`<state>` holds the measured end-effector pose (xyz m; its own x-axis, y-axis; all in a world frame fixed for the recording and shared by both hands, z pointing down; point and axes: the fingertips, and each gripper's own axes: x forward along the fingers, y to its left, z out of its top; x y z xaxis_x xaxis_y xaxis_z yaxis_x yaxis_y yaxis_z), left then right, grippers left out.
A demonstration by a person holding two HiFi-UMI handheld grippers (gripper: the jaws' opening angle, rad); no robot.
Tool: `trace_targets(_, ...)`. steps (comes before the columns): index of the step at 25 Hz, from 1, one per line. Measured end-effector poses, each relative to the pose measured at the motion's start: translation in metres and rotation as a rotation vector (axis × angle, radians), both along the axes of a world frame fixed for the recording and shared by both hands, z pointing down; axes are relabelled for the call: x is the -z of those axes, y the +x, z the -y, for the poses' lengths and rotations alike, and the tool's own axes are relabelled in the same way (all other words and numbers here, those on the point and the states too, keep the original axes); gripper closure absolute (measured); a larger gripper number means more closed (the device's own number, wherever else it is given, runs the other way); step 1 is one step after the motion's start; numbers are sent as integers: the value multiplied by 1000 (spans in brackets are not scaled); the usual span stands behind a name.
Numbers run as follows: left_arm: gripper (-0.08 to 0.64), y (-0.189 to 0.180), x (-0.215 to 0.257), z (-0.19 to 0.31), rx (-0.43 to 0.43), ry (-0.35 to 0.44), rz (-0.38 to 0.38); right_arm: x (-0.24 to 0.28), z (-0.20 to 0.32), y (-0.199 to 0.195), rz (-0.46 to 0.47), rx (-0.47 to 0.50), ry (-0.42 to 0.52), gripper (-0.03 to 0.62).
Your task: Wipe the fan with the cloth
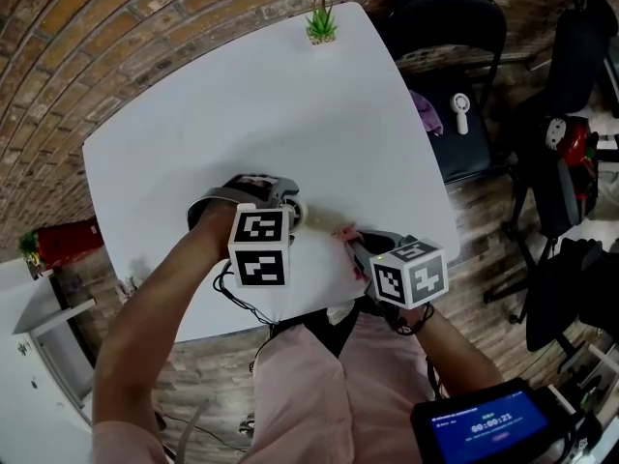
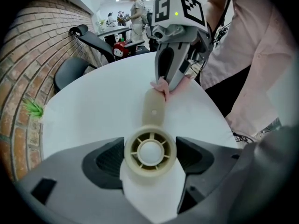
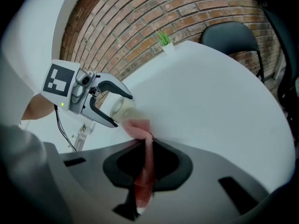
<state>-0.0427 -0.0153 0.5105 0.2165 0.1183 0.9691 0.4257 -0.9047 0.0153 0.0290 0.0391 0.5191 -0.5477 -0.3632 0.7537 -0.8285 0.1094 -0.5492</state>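
A small cream fan [image 2: 150,153] is clamped by its round head in my left gripper [image 2: 150,146], which is shut on it. Its handle [image 2: 154,107] points away over the white table [image 1: 290,114]. My right gripper [image 3: 144,160] is shut on a pink cloth [image 3: 145,171]. The cloth's free end [image 3: 138,127] lies against the tip of the fan [image 3: 122,109]. In the head view the left gripper [image 1: 288,211] and right gripper [image 1: 354,251] meet near the table's front edge, with the cloth [image 1: 345,233] between them.
A small potted plant [image 1: 322,22] stands at the table's far edge. A black chair [image 1: 464,114] to the right holds a white item and a purple cloth. A red object [image 1: 68,242] sits on the floor at left, and a tablet [image 1: 491,421] shows at bottom right.
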Motion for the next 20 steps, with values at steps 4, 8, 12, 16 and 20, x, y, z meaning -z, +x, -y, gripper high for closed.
trace_targets(4, 209, 1, -1, -1, -41, 8, 15, -1, 2, 8, -17, 31, 4, 561)
trace_targets(8, 209, 2, -2, -2, -69, 12, 21, -1, 7, 11, -36, 59, 15, 560)
trace_targets(12, 207, 1, -3, -4, -109, 25, 35, -1, 10, 10, -36, 67, 18, 561)
trace_targets(16, 207, 1, -3, -6, -139, 32, 37, 1, 14, 11, -42, 117, 27, 561)
trace_targets(20, 207, 1, -2, -8, -156, 34, 38, 9, 24, 17, -66, 240, 59, 561)
